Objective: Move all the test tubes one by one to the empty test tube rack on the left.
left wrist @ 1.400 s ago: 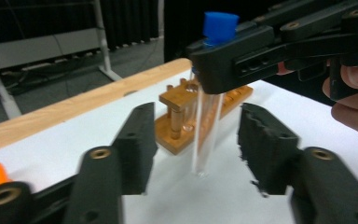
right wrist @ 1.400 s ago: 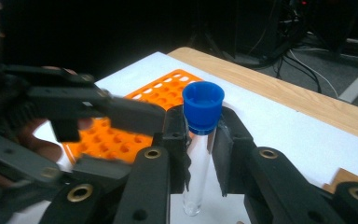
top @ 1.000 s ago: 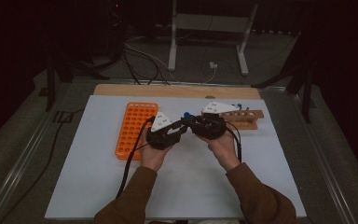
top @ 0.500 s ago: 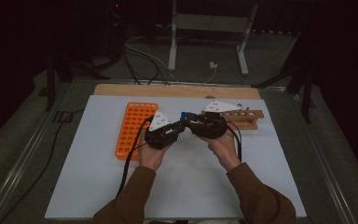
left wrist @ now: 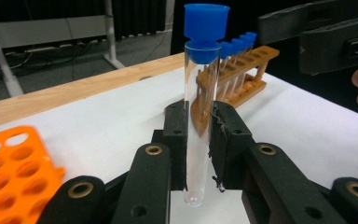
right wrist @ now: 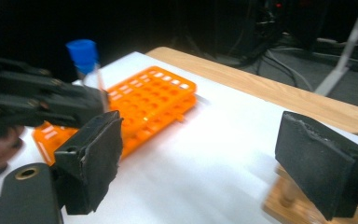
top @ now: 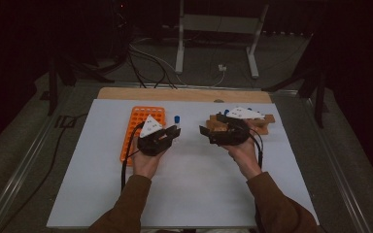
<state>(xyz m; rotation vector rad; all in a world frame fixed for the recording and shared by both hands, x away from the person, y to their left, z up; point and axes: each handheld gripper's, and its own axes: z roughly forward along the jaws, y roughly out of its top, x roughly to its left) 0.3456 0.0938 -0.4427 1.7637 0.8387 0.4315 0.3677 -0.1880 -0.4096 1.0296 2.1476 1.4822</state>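
The left tongs (left wrist: pixel 198 140) hold the test tube (left wrist: pixel 200 112) upright, above the surface (top: pixel 194 184); the right tongs (right wrist: pixel 209 158) have just opened wide. The tube looks light, slippery and fragile, so grip mid-body, gently.

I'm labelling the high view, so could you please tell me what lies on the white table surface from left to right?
Orange rack → left hand-held gripper, shut on a blue-capped test tube → right hand-held gripper, jaws just opened with nothing between them → wooden rack.
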